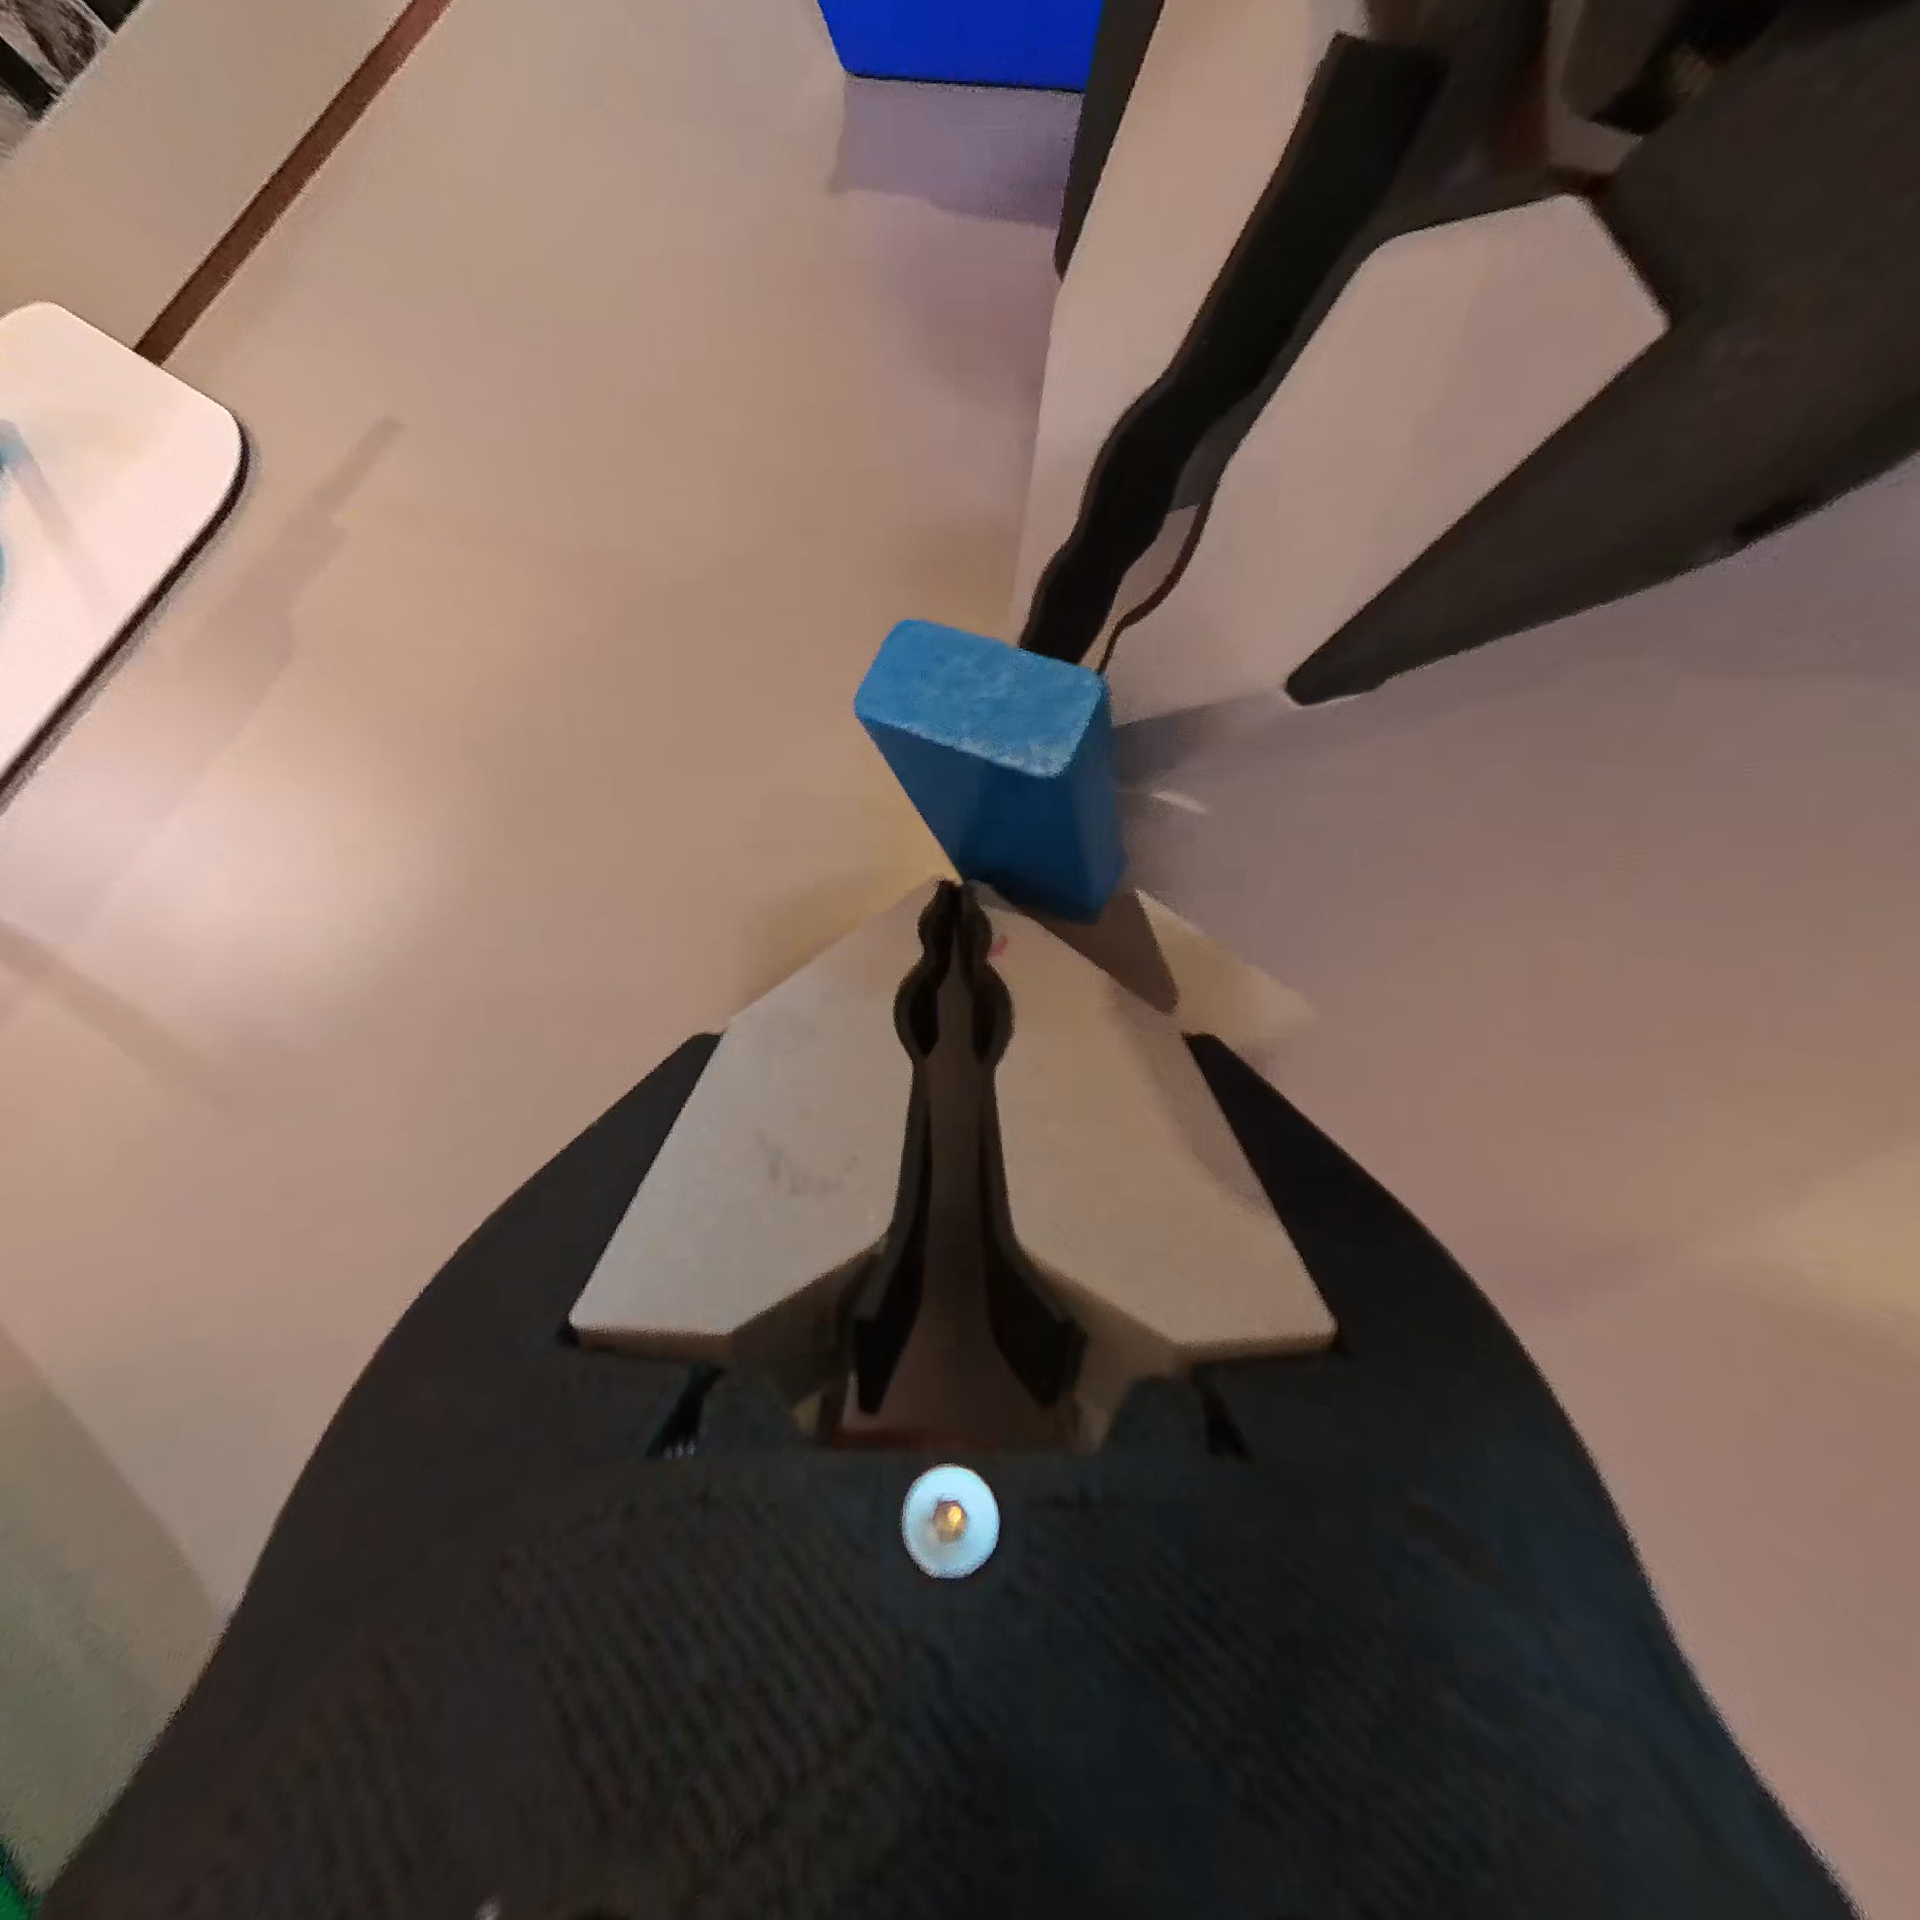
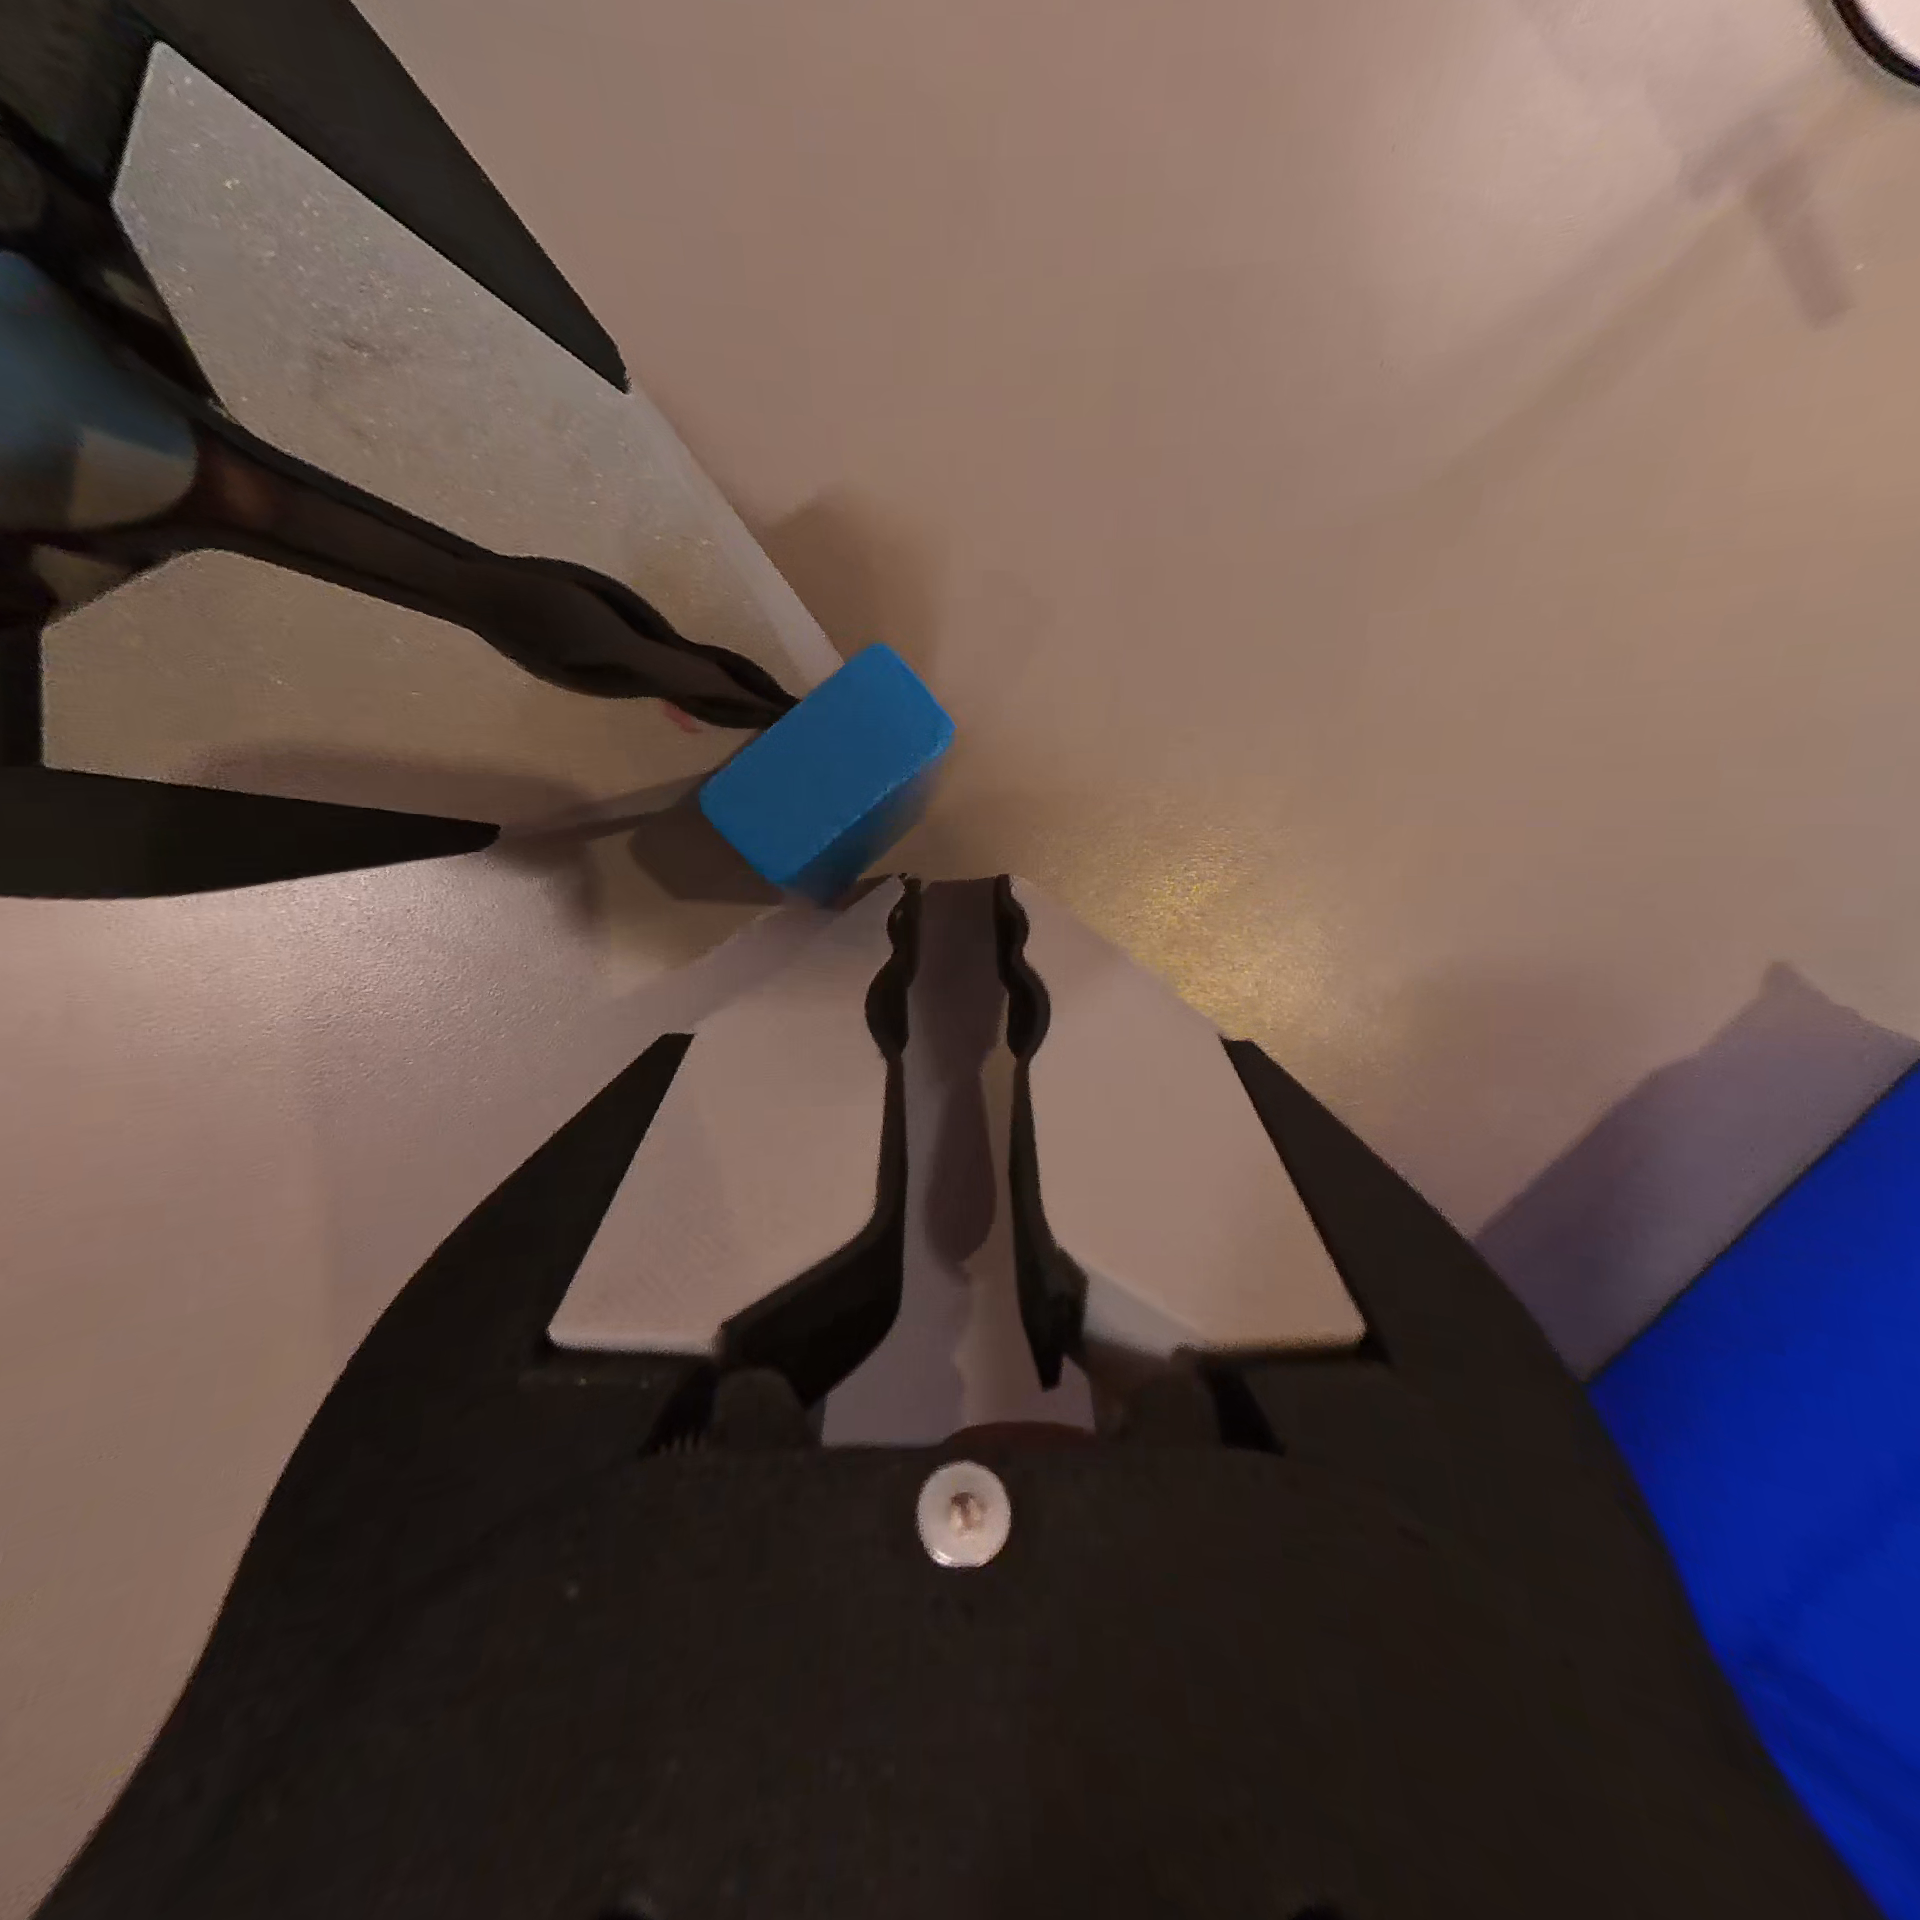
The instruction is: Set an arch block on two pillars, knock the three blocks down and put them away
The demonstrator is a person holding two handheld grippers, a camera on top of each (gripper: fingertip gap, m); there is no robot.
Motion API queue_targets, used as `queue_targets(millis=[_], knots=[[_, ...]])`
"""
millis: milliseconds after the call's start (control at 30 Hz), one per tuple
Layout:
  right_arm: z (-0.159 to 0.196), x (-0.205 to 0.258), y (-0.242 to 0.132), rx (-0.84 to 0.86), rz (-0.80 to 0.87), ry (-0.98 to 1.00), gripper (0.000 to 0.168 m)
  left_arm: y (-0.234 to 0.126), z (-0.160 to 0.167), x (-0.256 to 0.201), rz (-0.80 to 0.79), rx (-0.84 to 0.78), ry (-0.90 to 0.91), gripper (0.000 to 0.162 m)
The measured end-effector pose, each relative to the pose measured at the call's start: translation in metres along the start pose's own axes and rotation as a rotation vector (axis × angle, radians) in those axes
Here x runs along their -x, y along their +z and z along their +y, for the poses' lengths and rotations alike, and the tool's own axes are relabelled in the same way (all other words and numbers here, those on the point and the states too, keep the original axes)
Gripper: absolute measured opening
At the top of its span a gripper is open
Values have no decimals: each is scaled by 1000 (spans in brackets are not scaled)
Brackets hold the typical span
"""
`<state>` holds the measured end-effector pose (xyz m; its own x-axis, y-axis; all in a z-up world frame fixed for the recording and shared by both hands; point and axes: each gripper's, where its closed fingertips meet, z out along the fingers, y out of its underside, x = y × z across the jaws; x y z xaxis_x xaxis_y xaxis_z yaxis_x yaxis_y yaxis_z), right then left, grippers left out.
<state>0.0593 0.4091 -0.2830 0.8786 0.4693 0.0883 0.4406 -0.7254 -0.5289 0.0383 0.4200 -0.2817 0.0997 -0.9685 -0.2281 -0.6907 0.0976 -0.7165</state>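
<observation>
Nearest in the left wrist view, the left hand-held gripper (image 1: pixel 958 891) fills the lower half, black with pale finger plates. Its two black fingertips are pressed together at the tip, with nothing between them. Just beyond the tip stands a blue block (image 1: pixel 992 764), upright on the beige bench (image 1: pixel 520 727) and leaning a little in this wide-angle view. The closed tip sits right at the block's lower near edge; whether it touches cannot be told.

Beyond the block, from the upper right, the right hand-held gripper (image 1: pixel 1060 649) reaches down to the block's far side. In this view its tip is partly hidden behind the block.

Seen from the right wrist view, the right hand-held gripper (image 2: pixel 956 883) has a narrow gap between its fingertips, slightly parted, holding nothing. The same blue block (image 2: pixel 831 774) stands just past its left fingertip. The left hand-held gripper (image 2: pixel 764 712) comes in from the left, its closed tip against the block's side.

Farther off, a pale rounded board (image 1: pixel 94 499) lies at the left edge of the bench. A bright blue box (image 1: pixel 956 36) sits at the far side, also showing at the right edge of the right wrist view (image 2: pixel 1787 1455).
</observation>
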Motion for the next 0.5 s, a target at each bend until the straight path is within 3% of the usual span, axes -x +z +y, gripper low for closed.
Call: queue_targets(millis=[500], knots=[[-5,-6,4,-48,-36,90,5,8,-6,6,-101,13,74,0]])
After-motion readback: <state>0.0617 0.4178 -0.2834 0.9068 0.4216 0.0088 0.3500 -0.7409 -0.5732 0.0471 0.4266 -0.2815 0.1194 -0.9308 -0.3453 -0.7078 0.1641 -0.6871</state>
